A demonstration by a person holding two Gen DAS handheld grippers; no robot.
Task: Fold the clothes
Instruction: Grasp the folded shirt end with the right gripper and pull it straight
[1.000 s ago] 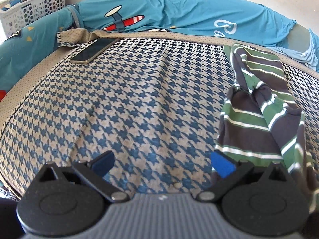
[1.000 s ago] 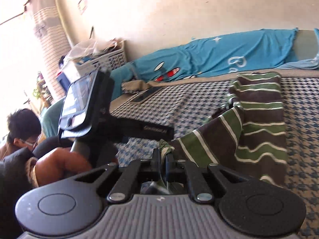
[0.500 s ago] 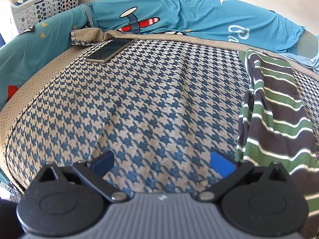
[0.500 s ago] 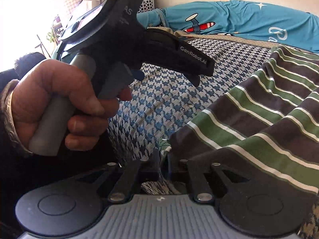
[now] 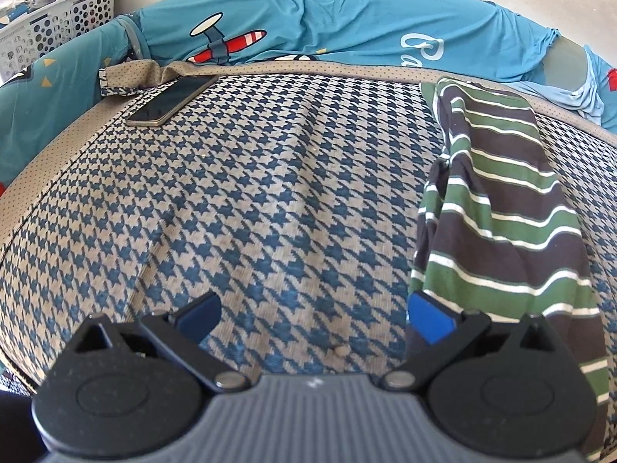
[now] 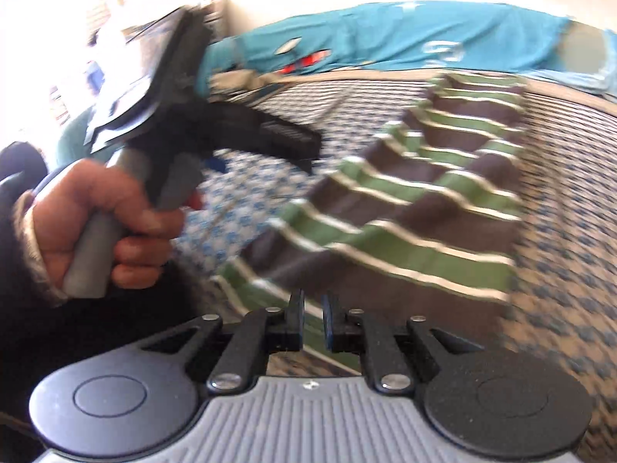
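Observation:
A garment with brown, green and white stripes (image 5: pixel 501 208) lies lengthwise on the right side of the houndstooth bed cover (image 5: pixel 250 193). My left gripper (image 5: pixel 314 318) hovers over bare cover just left of it, open, with nothing between the blue pads. In the blurred right wrist view the striped garment (image 6: pixel 416 208) runs from the far edge down to my right gripper (image 6: pixel 314 320). Its jaws stand almost together, with a green strip of the garment's near edge in the narrow gap.
A phone (image 5: pixel 171 100) lies at the cover's far left corner. Blue bedding with a plane print (image 5: pixel 347 27) is heaped along the wall, beside a white perforated basket (image 5: pixel 58 27). A person's hand (image 6: pixel 112 223) holds the left gripper's handle close on the right gripper's left.
The garment's raised, bunched near part has come down and now lies flatter along the right side. The right gripper sank toward the bed with the garment's edge. The left gripper stayed open.

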